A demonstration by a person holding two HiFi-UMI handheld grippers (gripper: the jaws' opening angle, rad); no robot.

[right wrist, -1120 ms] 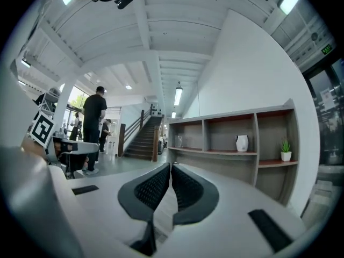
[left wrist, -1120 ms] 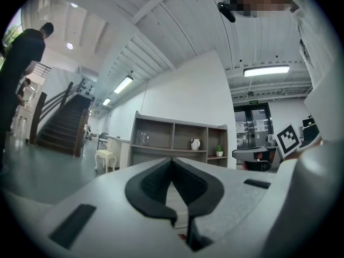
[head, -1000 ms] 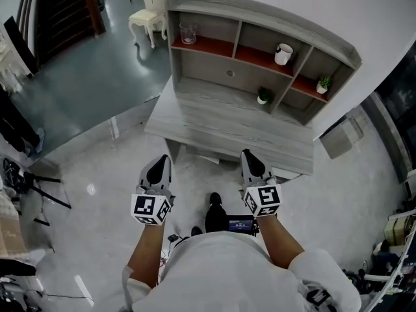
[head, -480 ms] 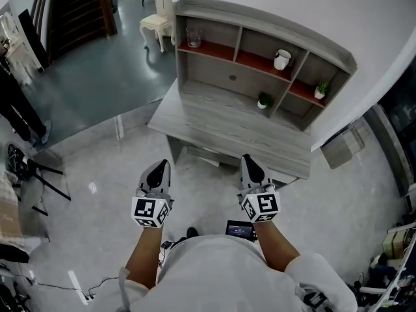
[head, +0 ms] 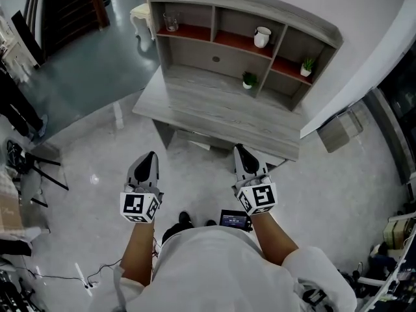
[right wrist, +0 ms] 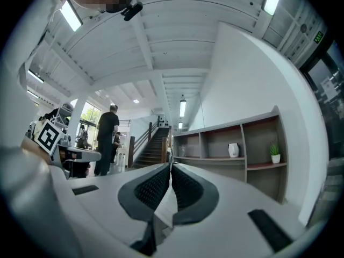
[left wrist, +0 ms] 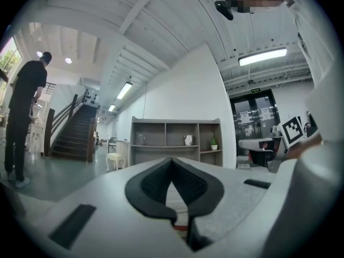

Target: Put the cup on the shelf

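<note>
Left gripper and right gripper: jaws together, nothing between them. Both over pale glossy floor, short of the grey wood desk. White cup well ahead of the jaws, in the middle compartment of the shelf. Staircase off left.

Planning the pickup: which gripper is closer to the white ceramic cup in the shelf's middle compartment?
Right. The right gripper hangs before the grey desk, nearly in line with the white ceramic cup; the left gripper is farther leftward.
</note>
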